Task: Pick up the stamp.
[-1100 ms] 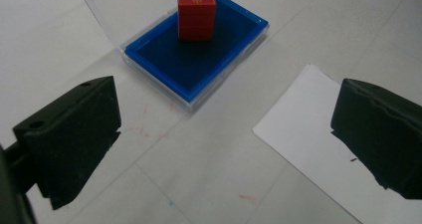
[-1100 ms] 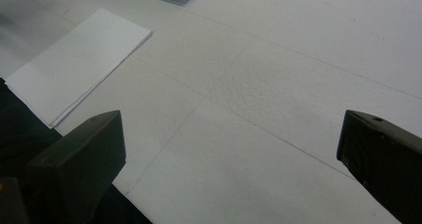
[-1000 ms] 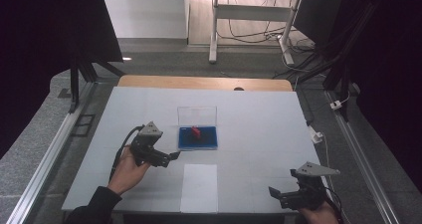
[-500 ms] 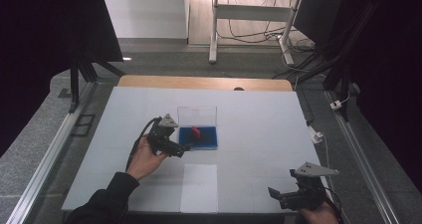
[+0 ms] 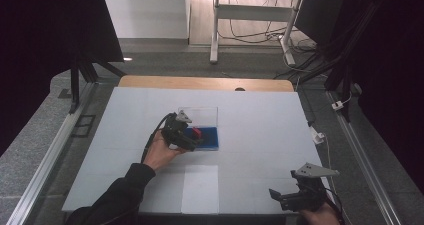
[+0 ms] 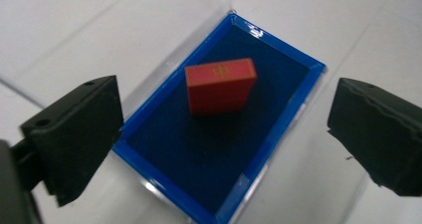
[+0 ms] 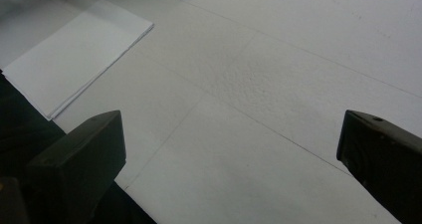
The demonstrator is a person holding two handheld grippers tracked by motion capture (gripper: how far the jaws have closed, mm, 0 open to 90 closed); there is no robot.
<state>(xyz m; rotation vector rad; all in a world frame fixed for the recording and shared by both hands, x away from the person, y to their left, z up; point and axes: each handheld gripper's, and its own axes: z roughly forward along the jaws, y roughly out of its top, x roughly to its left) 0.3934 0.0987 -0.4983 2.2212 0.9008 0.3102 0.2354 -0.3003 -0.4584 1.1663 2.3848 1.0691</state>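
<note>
Since the earlier frame, left tongs (image 5: 192, 139) advanced from the tabletop's (image 5: 260, 115) near-left area to the clear box (image 5: 200, 116), now hovering wide open, empty, over its blue tray (image 6: 278, 134) holding a red block (image 6: 220, 85). Right tongs (image 5: 280, 199) unmoved, wide open, empty, near corner. White sheet (image 5: 200, 187) lies between, unobstructed.

A block (image 6: 220, 86) lies in a tray (image 6: 301, 108) at mid-table (image 5: 260, 115) — the left gripper (image 5: 192, 144) just over the tray's left edge. A sheet (image 5: 200, 187) lies nearer the front edge; the right gripper (image 5: 276, 197) sits at the front right corner — well apart.
</note>
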